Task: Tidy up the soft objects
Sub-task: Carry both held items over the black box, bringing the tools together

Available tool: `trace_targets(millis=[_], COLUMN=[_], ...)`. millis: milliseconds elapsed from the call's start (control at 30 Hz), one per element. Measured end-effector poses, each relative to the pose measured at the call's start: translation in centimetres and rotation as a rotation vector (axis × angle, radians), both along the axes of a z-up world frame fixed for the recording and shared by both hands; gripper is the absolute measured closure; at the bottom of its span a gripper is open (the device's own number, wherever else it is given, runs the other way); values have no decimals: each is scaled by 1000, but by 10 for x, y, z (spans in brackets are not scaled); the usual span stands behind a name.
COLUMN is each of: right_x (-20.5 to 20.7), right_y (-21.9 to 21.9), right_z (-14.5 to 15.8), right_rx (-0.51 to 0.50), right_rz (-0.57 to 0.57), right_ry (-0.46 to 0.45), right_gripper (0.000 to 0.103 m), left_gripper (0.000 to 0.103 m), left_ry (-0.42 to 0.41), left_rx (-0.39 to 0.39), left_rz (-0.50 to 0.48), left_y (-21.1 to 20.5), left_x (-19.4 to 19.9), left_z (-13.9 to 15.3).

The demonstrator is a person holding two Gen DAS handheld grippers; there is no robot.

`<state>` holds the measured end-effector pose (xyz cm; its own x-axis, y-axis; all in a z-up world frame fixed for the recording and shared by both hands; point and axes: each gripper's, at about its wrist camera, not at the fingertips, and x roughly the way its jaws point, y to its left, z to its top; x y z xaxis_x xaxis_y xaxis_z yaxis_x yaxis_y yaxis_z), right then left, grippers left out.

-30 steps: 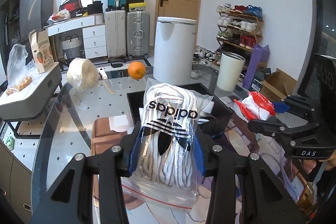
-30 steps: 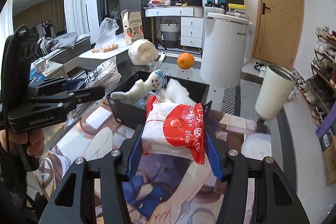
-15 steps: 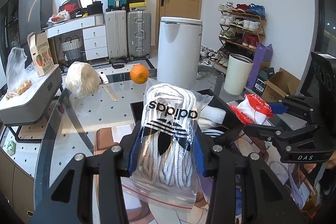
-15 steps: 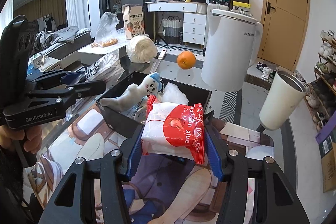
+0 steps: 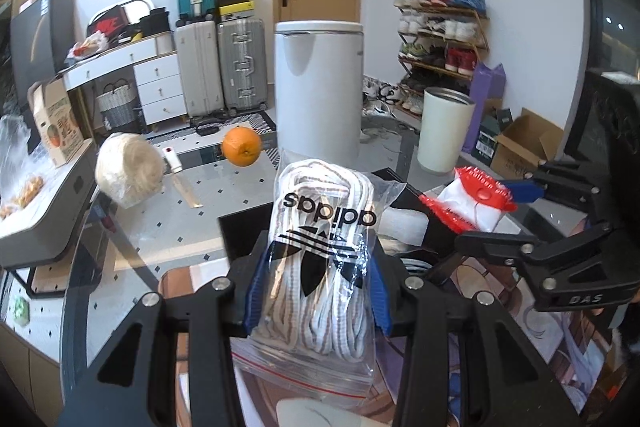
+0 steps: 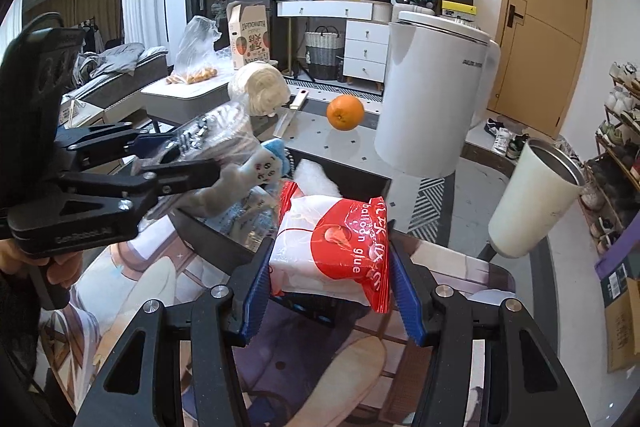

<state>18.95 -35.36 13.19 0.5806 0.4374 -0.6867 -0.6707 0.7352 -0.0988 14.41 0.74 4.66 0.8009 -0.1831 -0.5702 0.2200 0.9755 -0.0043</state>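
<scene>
carrying two slippery packets toward the black bin (image 6: 224, 239) at once is where this could slip: the left gripper (image 5: 316, 291) is clamped on the clear bag of white laces (image 5: 320, 267), which hangs loose below the blue pads and could slide out or snag the bin's rim; the right gripper (image 6: 332, 275) pinches the red and white balloon glue packet (image 6: 332, 243) only by its sides, so the soft packet may buckle and drop onto the printed mat (image 6: 160, 279) short of the bin; the two grippers sit close and could knock together over the opening, where a grey plush toy (image 6: 244, 179) already sticks up; compared with a second ago, both packets sit nearer and more over the bin, the grips unchanged, and the orange (image 6: 345, 113) and white yarn ball (image 6: 260, 87) lie where they were on the glass
</scene>
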Motion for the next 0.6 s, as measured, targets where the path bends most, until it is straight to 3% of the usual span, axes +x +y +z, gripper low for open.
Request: trace_targets(millis=[300,600], right_x=[8,11], right_y=[-11,-16], right_z=[-1,0], right_rx=[-3,-5], right_rz=[-27,-46], right_ry=[4,1], right_gripper=[48,48], left_gripper=[61,60], left_ry=[-13,-23], left_rx=[89,228], left_rz=[-92,-154], left_y=[-22,-31], left_x=[22,27], left_z=[-5,-9])
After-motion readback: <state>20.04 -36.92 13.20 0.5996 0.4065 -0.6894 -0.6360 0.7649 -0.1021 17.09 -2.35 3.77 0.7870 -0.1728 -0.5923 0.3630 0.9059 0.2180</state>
